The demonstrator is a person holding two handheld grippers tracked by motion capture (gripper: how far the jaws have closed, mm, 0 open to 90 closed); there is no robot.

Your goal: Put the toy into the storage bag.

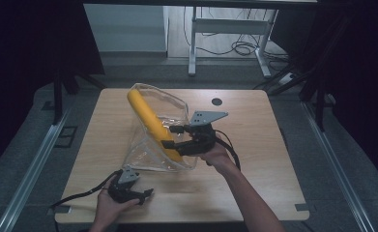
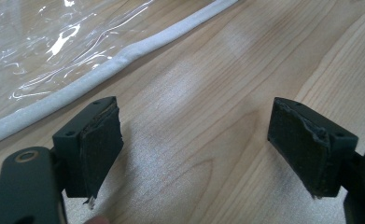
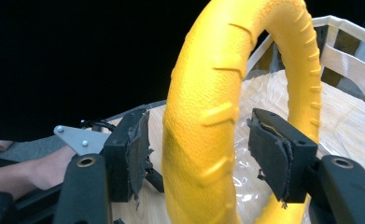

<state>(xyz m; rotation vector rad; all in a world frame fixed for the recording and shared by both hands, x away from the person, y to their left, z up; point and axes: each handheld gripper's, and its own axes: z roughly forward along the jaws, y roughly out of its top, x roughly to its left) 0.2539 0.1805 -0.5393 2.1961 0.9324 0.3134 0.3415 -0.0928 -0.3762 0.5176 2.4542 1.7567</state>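
A yellow ring [image 1: 148, 118] with raised ridges stands on edge inside a clear plastic bag [image 1: 177, 108] with white trim, at the middle of the wooden table [image 1: 254, 145]. My right gripper [image 1: 168, 137] is open around the ring's lower near part. In the right gripper view the ring [image 3: 203, 116] runs up between the jaws of my right gripper [image 3: 199, 154], with a small gap at each pad. My left gripper [image 1: 147, 195] rests low near the table's front left edge, open. Bare wood lies between the jaws of my left gripper [image 2: 196, 140], just in front of the bag's white seam [image 2: 124, 56].
A dark round hole [image 1: 217, 101] sits in the table top behind the right gripper. Beyond the table stand a white desk frame [image 1: 193, 43] and floor cables [image 1: 244, 47]. Metal rails [image 1: 29, 169] run along the floor on both sides.
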